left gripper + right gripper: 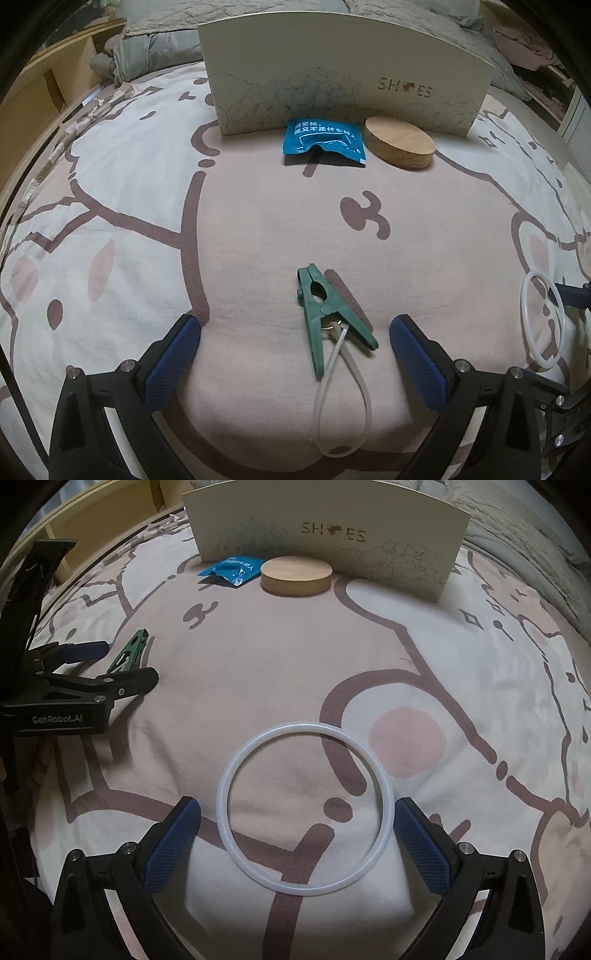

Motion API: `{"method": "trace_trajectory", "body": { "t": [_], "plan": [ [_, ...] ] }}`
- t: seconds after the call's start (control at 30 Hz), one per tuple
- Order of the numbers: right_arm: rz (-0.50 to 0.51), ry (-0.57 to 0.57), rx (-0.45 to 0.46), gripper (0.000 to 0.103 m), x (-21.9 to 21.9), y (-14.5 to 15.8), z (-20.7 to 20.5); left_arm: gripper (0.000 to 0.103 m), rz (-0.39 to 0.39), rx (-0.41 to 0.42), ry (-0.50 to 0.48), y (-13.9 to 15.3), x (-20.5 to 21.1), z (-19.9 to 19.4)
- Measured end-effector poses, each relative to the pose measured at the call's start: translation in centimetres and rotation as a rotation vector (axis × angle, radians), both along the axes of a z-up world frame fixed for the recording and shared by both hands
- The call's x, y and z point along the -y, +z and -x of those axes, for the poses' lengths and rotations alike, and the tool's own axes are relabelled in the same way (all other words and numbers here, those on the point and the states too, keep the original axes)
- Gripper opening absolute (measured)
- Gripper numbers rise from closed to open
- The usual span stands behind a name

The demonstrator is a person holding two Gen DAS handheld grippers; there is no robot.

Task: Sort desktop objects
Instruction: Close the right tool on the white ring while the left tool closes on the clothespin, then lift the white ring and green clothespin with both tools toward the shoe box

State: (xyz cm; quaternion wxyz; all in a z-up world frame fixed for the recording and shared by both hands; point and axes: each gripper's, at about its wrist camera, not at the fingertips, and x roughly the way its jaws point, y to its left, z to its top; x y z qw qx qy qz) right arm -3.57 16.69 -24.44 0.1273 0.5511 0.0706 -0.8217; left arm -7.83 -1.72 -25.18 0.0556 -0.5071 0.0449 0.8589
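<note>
A green clothes peg (325, 317) with a white cord loop lies on the patterned bedsheet between the fingers of my left gripper (295, 332), which is open and not touching it. A white ring (304, 806) lies flat between the blue pads of my right gripper (297, 812), also open. The ring (541, 319) shows at the right edge of the left wrist view. From the right wrist view the left gripper (125, 661) straddles the peg (131, 655) at far left. A blue sachet (323, 142) and a round wooden disc (400, 142) lie by the box.
A cream shoebox (347, 74) marked SHOES stands upright at the back, with the sachet (229, 570) and disc (295, 576) just before it. Grey bedding (155, 48) is heaped behind. Wooden furniture (37, 81) runs along the left. The bedsheet (258, 206) is soft and uneven.
</note>
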Motion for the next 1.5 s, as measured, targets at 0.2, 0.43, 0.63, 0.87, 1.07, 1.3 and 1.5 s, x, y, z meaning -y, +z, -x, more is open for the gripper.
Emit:
{"method": "trace_trajectory", "body": {
  "t": [0.2, 0.43, 0.63, 0.87, 1.07, 1.3, 1.5],
  "plan": [
    [-0.005, -0.017, -0.016, 0.09, 0.3, 0.5, -0.6, 0.103, -0.001, -0.005, 0.003, 0.2, 0.0, -0.5],
    [-0.019, -0.028, -0.056, 0.083, 0.6, 0.8, -1.5, 0.079, 0.011, -0.022, -0.049, 0.9, -0.7, -1.5],
    [-0.018, -0.036, -0.042, 0.083, 0.6, 1.0, -1.2, 0.056, 0.001, -0.02, -0.079, 1.4, -1.6, -2.0],
    [-0.023, -0.035, -0.038, 0.083, 0.8, 0.9, -1.1, 0.038, -0.019, -0.021, -0.083, 1.7, -1.5, -1.7],
    [-0.021, -0.032, -0.033, 0.083, 0.8, 0.9, -1.1, 0.038, -0.089, 0.012, -0.023, 1.8, -1.0, -1.0],
    [-0.02, -0.03, -0.027, 0.083, 0.8, 0.8, -1.1, 0.034, -0.061, 0.018, -0.062, 1.8, -1.8, -1.2],
    [-0.024, -0.033, -0.02, 0.083, 0.9, 0.7, -1.0, 0.034, -0.048, 0.019, -0.135, 1.7, -1.7, -1.5]
  ]
}}
